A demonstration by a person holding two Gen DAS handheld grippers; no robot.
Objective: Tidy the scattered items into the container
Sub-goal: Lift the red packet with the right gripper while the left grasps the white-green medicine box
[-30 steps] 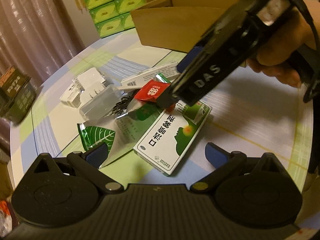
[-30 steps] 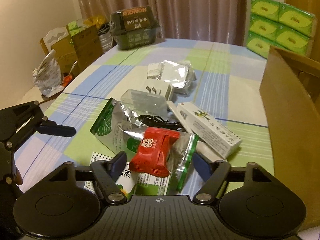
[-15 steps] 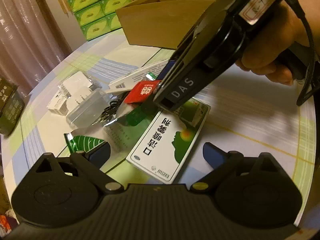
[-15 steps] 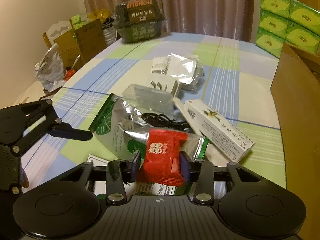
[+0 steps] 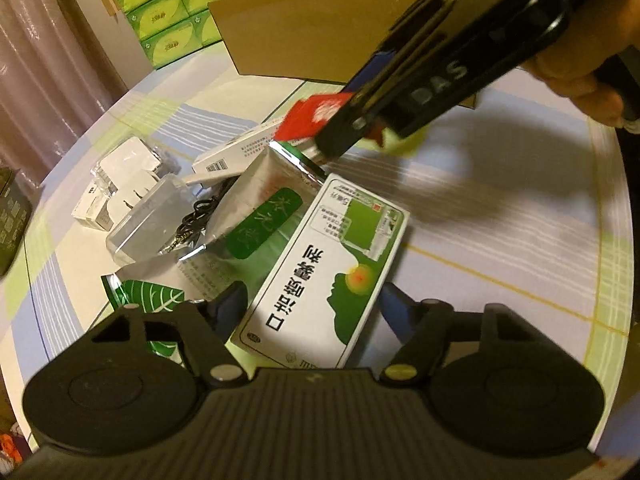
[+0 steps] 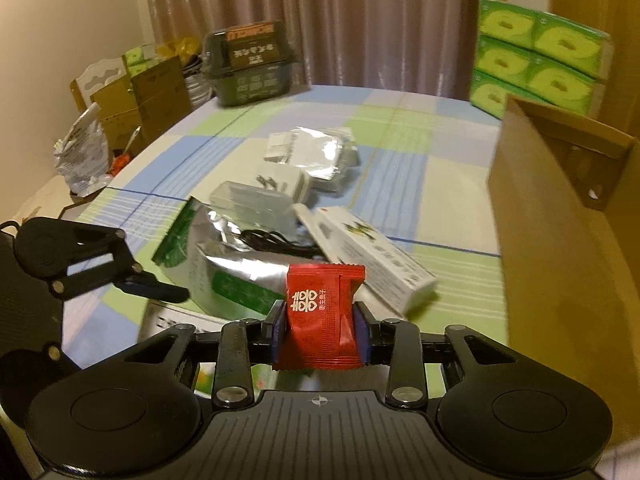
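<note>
A crinkled red foil packet [image 6: 322,316], printed with white characters, stands pinched upright between the closed pads of the right gripper [image 6: 320,330], lifted clear of the checked tablecloth [image 6: 404,172]. Below it lie a silver-and-green foil pouch [image 6: 236,272], a long white carton [image 6: 372,256] and a black cable [image 6: 276,242]. The brown cardboard box [image 6: 560,220] rises at three o'clock; its inside is hidden from this angle. From the left wrist camera, the left gripper [image 5: 312,304] hovers with jaws spread either side of a glossy green-and-white medicine box [image 5: 332,276], apparently not touching it. Stacked green tissue packs [image 5: 168,12] sit at eleven o'clock, and a clear plastic case [image 5: 152,216] at nine.
</note>
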